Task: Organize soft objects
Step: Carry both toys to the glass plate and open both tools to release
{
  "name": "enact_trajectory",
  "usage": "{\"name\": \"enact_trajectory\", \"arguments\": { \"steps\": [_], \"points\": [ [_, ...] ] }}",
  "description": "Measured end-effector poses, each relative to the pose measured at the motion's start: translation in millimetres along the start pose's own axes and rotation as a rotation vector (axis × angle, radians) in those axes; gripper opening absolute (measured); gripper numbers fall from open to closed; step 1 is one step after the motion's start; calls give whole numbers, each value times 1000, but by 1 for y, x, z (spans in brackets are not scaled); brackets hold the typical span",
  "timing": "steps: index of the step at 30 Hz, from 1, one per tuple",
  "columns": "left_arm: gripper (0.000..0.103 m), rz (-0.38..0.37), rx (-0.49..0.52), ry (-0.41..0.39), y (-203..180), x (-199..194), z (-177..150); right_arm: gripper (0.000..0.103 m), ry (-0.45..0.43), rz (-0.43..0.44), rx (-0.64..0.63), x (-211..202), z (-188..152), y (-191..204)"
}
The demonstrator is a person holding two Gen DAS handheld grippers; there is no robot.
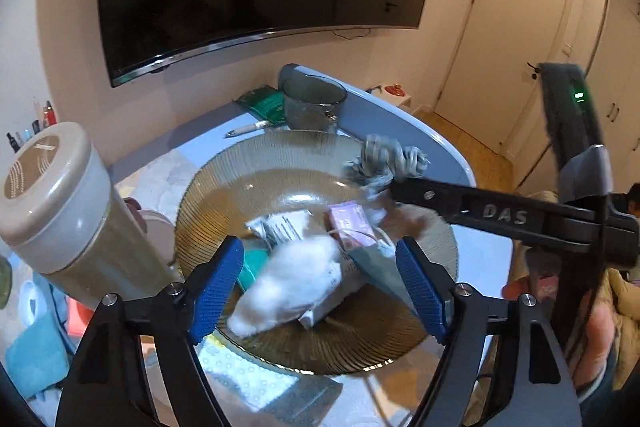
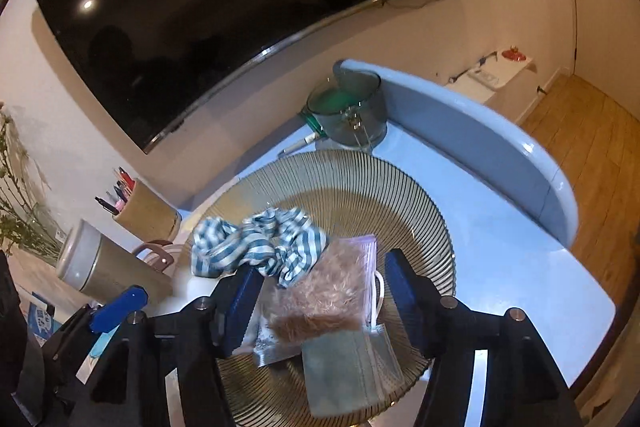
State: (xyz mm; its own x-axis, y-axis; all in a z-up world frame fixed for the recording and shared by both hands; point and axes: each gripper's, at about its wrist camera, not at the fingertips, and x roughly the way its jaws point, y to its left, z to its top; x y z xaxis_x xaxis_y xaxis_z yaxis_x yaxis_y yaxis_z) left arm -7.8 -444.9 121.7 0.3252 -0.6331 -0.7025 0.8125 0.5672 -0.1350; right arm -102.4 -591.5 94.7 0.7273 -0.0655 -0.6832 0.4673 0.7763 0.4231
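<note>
A ribbed amber glass plate (image 1: 280,155) (image 2: 404,187) on the light blue table holds soft things. A white fluffy piece (image 1: 288,283) lies between my left gripper's (image 1: 320,287) open blue fingers. A blue-and-white striped scrunchie (image 2: 256,239) (image 1: 384,163) drapes over my right gripper's left finger (image 2: 240,303). A brown furry piece (image 2: 320,295), a grey face mask (image 2: 348,367) (image 1: 380,267) and a pink packet (image 1: 348,223) lie between the right gripper's (image 2: 324,299) open fingers.
A beige lidded tumbler (image 1: 60,203) (image 2: 100,267) stands at the left. A glass measuring cup (image 1: 312,103) (image 2: 352,111) and a pen (image 1: 248,129) lie behind the plate. A pen holder (image 2: 140,211) stands at the wall. The table's raised rim (image 2: 500,155) curves at the right.
</note>
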Motion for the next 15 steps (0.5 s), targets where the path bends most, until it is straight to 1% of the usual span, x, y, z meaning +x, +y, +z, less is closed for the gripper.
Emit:
{"name": "enact_trajectory", "arguments": {
  "steps": [2, 5, 8, 12, 15],
  "points": [
    [77, -6, 14, 4, -2, -5, -4, 61, 19, 11, 4, 3, -4, -3],
    [77, -27, 41, -7, -7, -21, -14, 61, 19, 0, -6, -2, -14, -5],
    [77, -7, 59, -32, -9, -45, -27, 61, 19, -21, -22, -7, -22, -1],
    [77, 14, 48, -78, 0, -81, -43, 61, 4, 5, -35, -22, -34, 11],
    [77, 38, 20, -107, 14, -108, -55, 61, -6, 23, -73, -32, -46, 28]
  ]
}}
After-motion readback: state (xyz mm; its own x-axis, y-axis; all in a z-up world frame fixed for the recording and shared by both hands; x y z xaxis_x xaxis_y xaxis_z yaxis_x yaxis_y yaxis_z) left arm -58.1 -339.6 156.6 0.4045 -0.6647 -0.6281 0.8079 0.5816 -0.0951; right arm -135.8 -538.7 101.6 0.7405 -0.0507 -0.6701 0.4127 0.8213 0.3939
